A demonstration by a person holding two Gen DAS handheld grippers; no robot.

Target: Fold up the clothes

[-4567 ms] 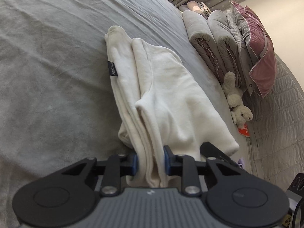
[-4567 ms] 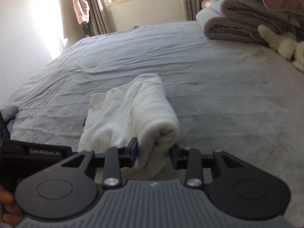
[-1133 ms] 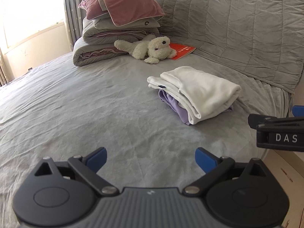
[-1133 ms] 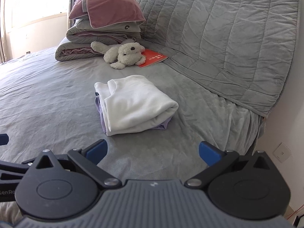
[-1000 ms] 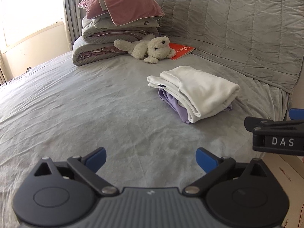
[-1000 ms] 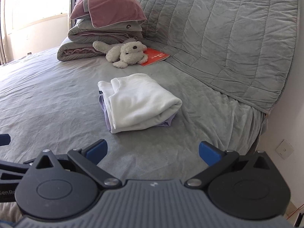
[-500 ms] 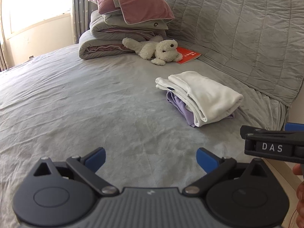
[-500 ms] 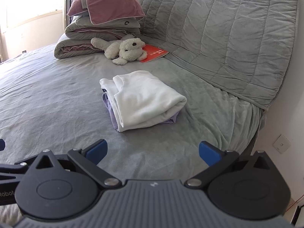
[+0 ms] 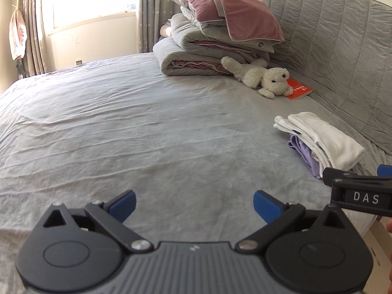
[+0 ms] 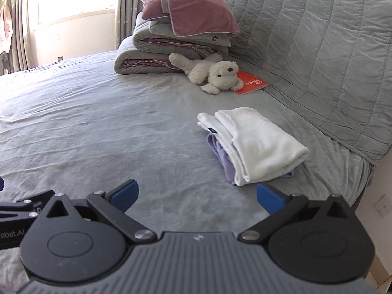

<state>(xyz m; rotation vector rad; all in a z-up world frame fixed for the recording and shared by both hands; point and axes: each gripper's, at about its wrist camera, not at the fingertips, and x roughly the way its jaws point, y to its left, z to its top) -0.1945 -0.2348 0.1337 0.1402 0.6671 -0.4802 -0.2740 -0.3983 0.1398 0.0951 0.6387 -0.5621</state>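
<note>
a: where does the folding stand?
b: it looks done: the white garment [image 10: 254,144] lies folded atop a lilac garment [image 10: 221,156] on the bed [image 10: 110,127], near the headboard [image 10: 318,49]. no loose clothes show.
a: its lie?
b: long axis slants from the plush dog [image 10: 215,74] toward the bed's near edge.
a: the tools?
b: left hand-held gripper [image 9: 194,205] and right hand-held gripper [image 10: 197,194] gape wide, empty.

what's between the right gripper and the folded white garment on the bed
Only bare grey bedsheet, best seen in the right wrist view. The right gripper is open, apart from the folded white garment, which rests on a folded purple garment.
</note>
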